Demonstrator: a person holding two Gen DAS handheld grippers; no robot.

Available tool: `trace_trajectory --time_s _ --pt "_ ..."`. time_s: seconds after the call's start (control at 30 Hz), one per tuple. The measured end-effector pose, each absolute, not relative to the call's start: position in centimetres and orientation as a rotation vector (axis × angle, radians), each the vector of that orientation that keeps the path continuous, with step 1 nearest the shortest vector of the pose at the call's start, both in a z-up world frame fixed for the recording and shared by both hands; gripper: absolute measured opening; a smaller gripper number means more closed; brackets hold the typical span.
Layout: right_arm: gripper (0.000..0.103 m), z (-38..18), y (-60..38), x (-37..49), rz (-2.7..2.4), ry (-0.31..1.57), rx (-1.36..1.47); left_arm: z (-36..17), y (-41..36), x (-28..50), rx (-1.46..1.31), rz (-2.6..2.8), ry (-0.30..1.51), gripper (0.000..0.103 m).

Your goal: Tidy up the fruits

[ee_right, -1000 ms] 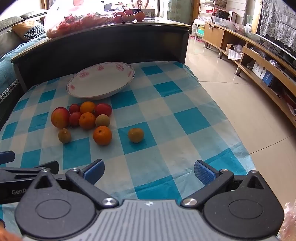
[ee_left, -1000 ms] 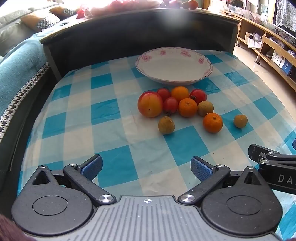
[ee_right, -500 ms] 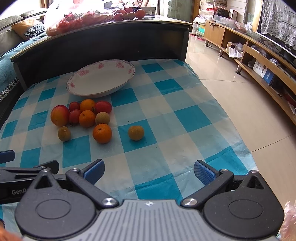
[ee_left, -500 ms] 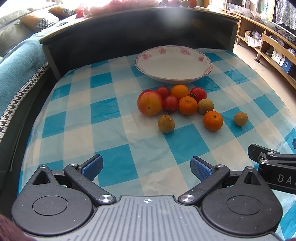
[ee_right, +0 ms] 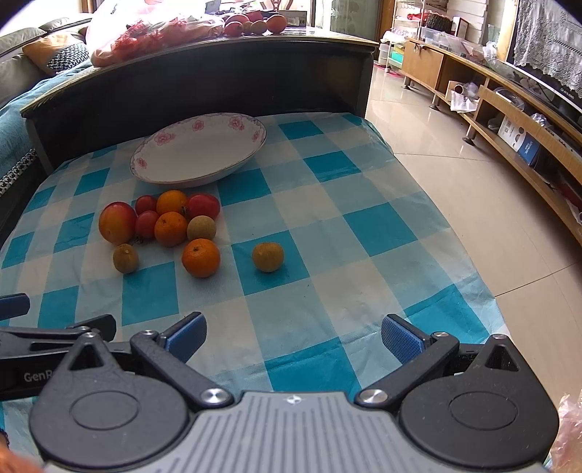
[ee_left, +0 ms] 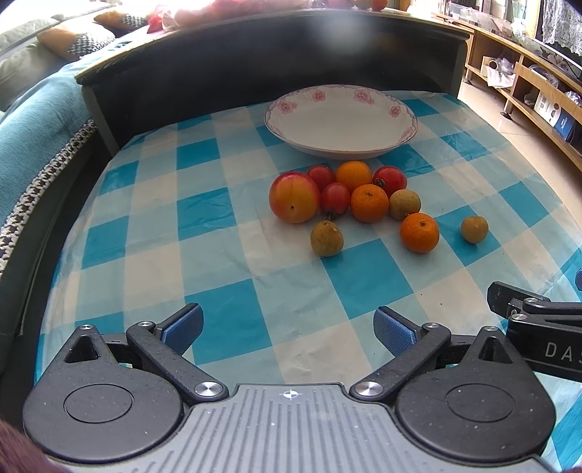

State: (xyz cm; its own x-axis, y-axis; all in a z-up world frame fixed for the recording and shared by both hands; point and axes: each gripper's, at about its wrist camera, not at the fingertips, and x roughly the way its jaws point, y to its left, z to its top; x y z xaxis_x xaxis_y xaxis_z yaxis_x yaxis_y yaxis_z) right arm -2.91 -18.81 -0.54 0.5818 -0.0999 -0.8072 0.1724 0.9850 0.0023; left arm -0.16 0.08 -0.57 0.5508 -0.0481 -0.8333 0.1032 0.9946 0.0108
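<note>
A cluster of fruit lies on the blue-and-white checked tablecloth (ee_left: 218, 254): a large red-orange peach (ee_left: 294, 197), several cherry tomatoes (ee_left: 334, 197), mandarins (ee_left: 419, 232) and brown longans (ee_left: 326, 238). One longan (ee_right: 267, 257) sits apart to the right. Behind the cluster stands an empty white floral plate (ee_left: 341, 120) (ee_right: 198, 149). My left gripper (ee_left: 289, 327) hovers open near the table's front edge, well short of the fruit. My right gripper (ee_right: 293, 336) is open too, nothing between its fingers, beside the left one.
A dark raised counter (ee_right: 196, 72) backs the table, with a bag of fruit (ee_right: 152, 32) on top. A teal sofa (ee_left: 32, 120) lies left. Tiled floor (ee_right: 454, 163) and wooden shelving (ee_right: 509, 109) are on the right, past the table edge.
Both views shifted only slightly; the fruit and plate sit a little higher in the left wrist view. Both grippers stay open and nothing on the table has moved.
</note>
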Motion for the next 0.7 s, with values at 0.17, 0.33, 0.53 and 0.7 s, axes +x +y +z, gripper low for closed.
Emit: trace_trajectory --time_s 0.17,0.33,0.53,0.7 --pt "0.103 -0.54 -18.79 -2.84 -0.160 0.938 0.084 -0.61 0.07 -0.26 0.095 -0.071 0.953 0.101" --pt "0.103 -0.60 -18.76 -2.85 -0.159 0.938 0.082 -0.76 0.02 -0.31 0.118 -0.059 0.927 0.101" --pt "0.103 -0.54 -18.76 -2.80 -0.159 0.939 0.082 -0.74 0.01 -0.28 0.118 -0.060 0.927 0.101" --pt "0.103 -0.65 -18.71 -2.79 -0.159 0.942 0.082 -0.77 0.01 -0.30 0.120 -0.058 0.923 0.101"
